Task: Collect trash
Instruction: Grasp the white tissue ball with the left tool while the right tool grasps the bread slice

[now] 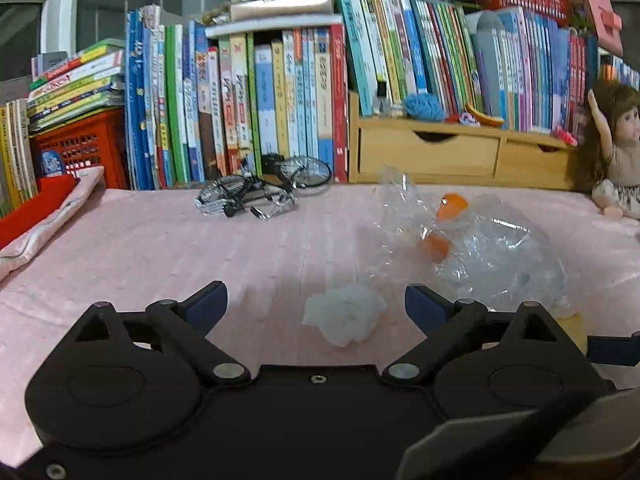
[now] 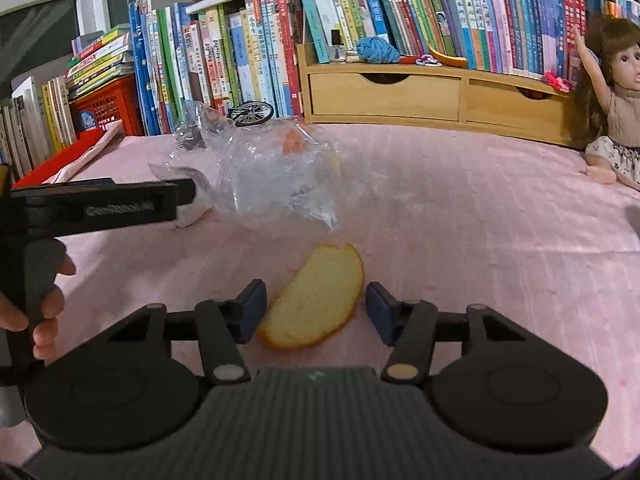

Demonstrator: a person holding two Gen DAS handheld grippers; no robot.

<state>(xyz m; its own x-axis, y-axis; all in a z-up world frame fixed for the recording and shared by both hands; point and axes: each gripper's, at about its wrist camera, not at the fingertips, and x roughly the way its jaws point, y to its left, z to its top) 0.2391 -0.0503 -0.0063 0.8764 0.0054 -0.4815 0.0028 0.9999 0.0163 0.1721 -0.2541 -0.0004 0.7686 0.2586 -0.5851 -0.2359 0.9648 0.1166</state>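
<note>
Pink cloth covers the tabletop (image 2: 460, 208), and my right claw (image 2: 316, 308) is half open around the orange peel (image 2: 316, 300) without squeezing it, while my left claw (image 1: 316, 304) is wide open around the white tissue ball (image 1: 344, 318). I think the curved peel could slip out sideways if my right claw closes crooked. The clear plastic bag (image 2: 272, 176) sits just behind the peel and could get caught, and the doll (image 2: 612, 104) sits far off to its right.
</note>
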